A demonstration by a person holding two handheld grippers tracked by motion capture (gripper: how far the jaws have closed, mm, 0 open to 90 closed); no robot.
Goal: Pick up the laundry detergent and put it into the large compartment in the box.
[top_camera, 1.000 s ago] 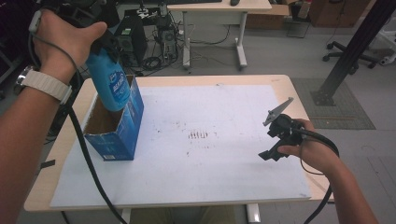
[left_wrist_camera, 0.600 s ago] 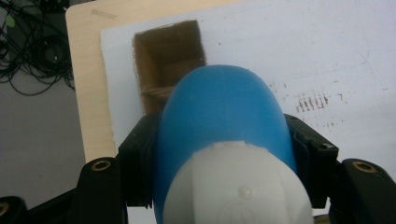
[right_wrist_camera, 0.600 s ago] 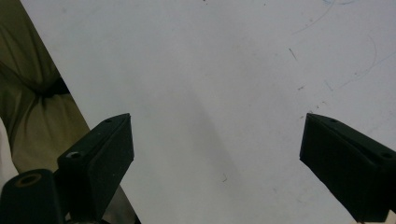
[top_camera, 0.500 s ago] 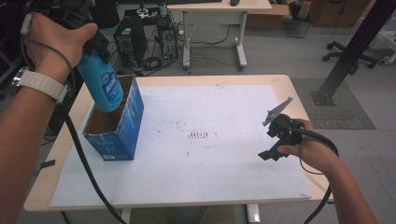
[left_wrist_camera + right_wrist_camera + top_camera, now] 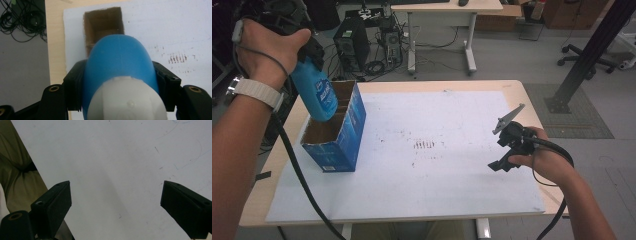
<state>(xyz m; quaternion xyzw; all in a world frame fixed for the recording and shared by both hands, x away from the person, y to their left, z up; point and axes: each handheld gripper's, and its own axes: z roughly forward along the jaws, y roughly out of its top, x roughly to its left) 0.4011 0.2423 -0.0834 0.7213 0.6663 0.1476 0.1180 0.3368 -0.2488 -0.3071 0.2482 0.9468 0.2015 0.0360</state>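
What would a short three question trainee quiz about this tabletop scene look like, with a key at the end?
1. True or false: the left gripper is shut on the blue bottle.
2. Where is the bottle relative to the blue cardboard box? A: lying on the white sheet. B: held above the box's open top. C: under the table.
3. What state is the right gripper in, and is anything between its fingers?

Key: 1 true. 2 B. 3 open, nothing between them.

Left hand-held gripper (image 5: pixel 120 82) clamped, right hand-held gripper (image 5: pixel 116 205) agape.
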